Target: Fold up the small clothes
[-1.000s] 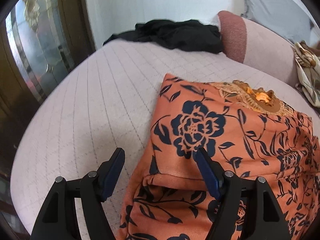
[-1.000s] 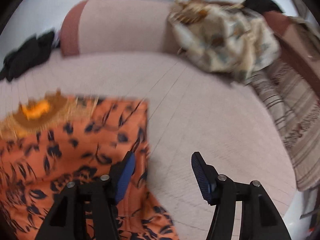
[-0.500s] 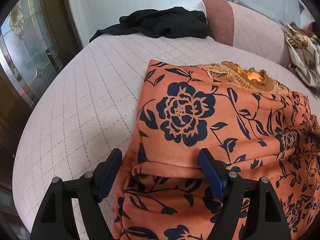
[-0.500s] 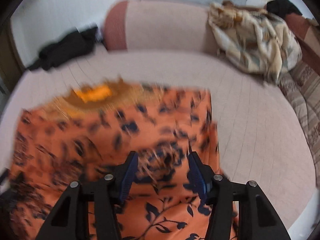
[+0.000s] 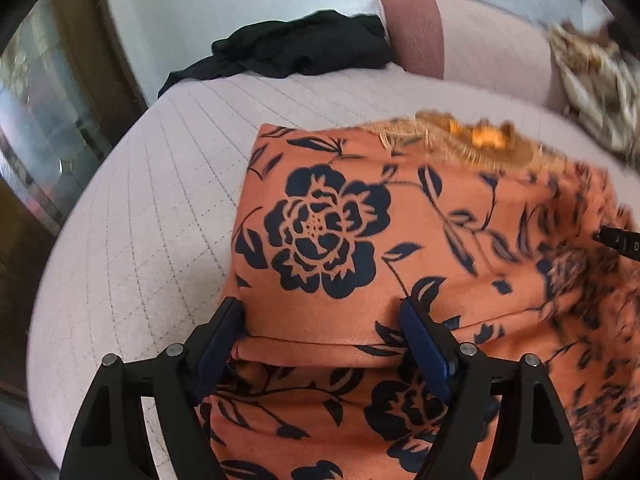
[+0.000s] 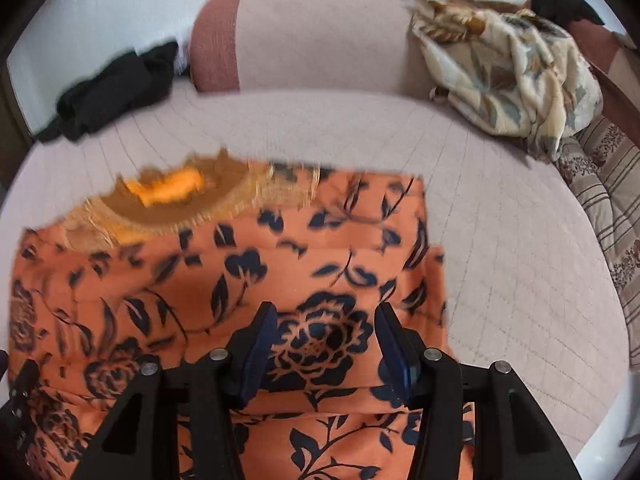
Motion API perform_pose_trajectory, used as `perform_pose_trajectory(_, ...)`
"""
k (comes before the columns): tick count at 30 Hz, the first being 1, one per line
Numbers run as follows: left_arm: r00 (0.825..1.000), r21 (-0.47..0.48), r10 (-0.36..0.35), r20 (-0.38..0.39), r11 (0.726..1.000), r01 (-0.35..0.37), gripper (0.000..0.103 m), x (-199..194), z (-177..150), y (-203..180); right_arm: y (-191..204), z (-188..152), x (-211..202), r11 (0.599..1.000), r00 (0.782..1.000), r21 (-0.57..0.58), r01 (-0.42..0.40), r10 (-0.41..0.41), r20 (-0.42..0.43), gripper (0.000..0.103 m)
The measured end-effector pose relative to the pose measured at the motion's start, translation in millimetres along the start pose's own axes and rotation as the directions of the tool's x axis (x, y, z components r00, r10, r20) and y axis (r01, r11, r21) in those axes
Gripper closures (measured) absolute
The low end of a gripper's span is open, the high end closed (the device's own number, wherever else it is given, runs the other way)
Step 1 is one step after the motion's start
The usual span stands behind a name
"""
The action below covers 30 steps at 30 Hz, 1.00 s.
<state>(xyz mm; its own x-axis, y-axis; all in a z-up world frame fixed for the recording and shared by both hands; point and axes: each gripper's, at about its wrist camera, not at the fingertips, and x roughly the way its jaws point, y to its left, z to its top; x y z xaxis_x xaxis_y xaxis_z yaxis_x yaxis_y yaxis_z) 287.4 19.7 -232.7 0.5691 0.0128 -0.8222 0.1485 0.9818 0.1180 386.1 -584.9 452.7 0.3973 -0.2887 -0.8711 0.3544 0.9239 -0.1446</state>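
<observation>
An orange garment [image 5: 400, 248] with a dark blue flower print lies folded on the pale quilted bed; its fringed gold neckline [image 5: 472, 140] points to the far side. My left gripper [image 5: 320, 320] hovers over the garment's left folded edge, its jaws opening, fabric below them but not pinched. My right gripper [image 6: 324, 332] is above the garment [image 6: 240, 272] near its right edge, its jaws closing with a printed flower between them; the pads do not press the cloth. A dark part of the other gripper [image 5: 620, 240] shows at the right of the left wrist view.
A black garment [image 5: 288, 52] lies at the bed's far left by a pink bolster [image 5: 416, 28]. A cream floral cloth [image 6: 508, 72] is heaped at the far right beside a striped blanket [image 6: 616, 208]. A wooden door with patterned glass [image 5: 40, 128] stands left of the bed [image 5: 140, 220].
The right gripper has swung left from bare bed onto the garment and narrowed. The left gripper has shifted right over the folded edge and widened.
</observation>
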Motion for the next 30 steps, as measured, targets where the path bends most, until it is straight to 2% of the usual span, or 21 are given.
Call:
perform_pose_trajectory(2,1.000,-0.006,0.005,-0.003,1.000,-0.005,0.016,0.2,0.3,0.8,5.2,-8.5,25.2,0.999,0.995,-0.018,0.029,-0.030,-0.090,0.049)
perform_pose_trajectory(4,1.000,-0.038,-0.020,-0.015,0.999,0.019,0.014,1.9,0.4,6.7,1.3,-10.6,26.4,1.000,0.998,0.016,-0.003,0.004,-0.064,0.047)
perform_pose_trajectory(7,0.999,-0.080,-0.044,-0.024,0.996,0.042,0.013,4.0,-0.1,13.7,0.2,-6.5,22.2,1.000,0.997,0.024,-0.011,0.013,-0.082,0.047)
perform_pose_trajectory(9,0.999,-0.098,-0.042,-0.009,0.994,0.041,0.013,-2.1,0.9,16.7,7.0,0.4,14.3,1.000,0.998,0.003,-0.020,0.020,-0.053,0.047)
perform_pose_trajectory(12,0.996,-0.129,-0.052,0.075,0.990,0.061,0.013,-19.1,3.8,21.7,21.6,8.1,-3.9,0.996,0.996,-0.019,-0.082,0.083,0.020,0.047)
perform_pose_trajectory(14,0.995,-0.142,-0.034,0.096,0.989,0.048,0.013,-22.3,4.5,24.4,37.4,9.5,-9.5,0.991,0.991,-0.044,-0.130,0.131,0.036,0.047)
perform_pose_trajectory(17,0.999,-0.127,-0.048,0.019,0.991,0.050,0.013,-5.2,3.1,20.2,65.4,2.2,0.3,0.979,0.986,-0.115,-0.167,0.168,-0.004,0.047)
perform_pose_trajectory(18,0.998,-0.099,-0.052,-0.048,0.994,0.047,0.013,7.3,-0.5,14.1,74.5,-5.9,10.3,0.977,0.987,-0.144,-0.158,0.154,-0.036,0.048)
perform_pose_trajectory(21,1.000,-0.062,-0.014,0.001,0.998,0.014,0.012,1.4,-1.4,7.6,79.6,-18.1,8.9,0.979,0.990,-0.148,-0.142,0.144,0.006,0.048)
perform_pose_trajectory(23,1.000,-0.047,-0.010,0.017,0.999,0.011,0.012,-5.5,1.7,6.9,77.5,-15.3,3.7,0.980,0.988,-0.127,-0.155,0.155,-0.006,0.048)
perform_pose_trajectory(26,0.996,-0.092,0.018,0.090,0.996,-0.010,0.012,-16.1,5.3,12.7,78.0,-8.2,-10.8,0.970,0.977,-0.140,-0.199,0.207,0.043,0.047)
perform_pose_trajectory(28,0.998,-0.113,0.016,0.065,0.994,-0.009,0.012,-11.5,4.2,16.8,78.9,-2.8,-14.5,0.962,0.967,-0.136,-0.238,0.248,0.064,0.047)
perform_pose_trajectory(30,1.000,-0.119,0.012,0.002,0.993,-0.012,0.012,3.9,1.1,16.4,87.4,-3.0,-10.5,0.952,0.958,-0.138,-0.275,0.283,0.043,0.047)
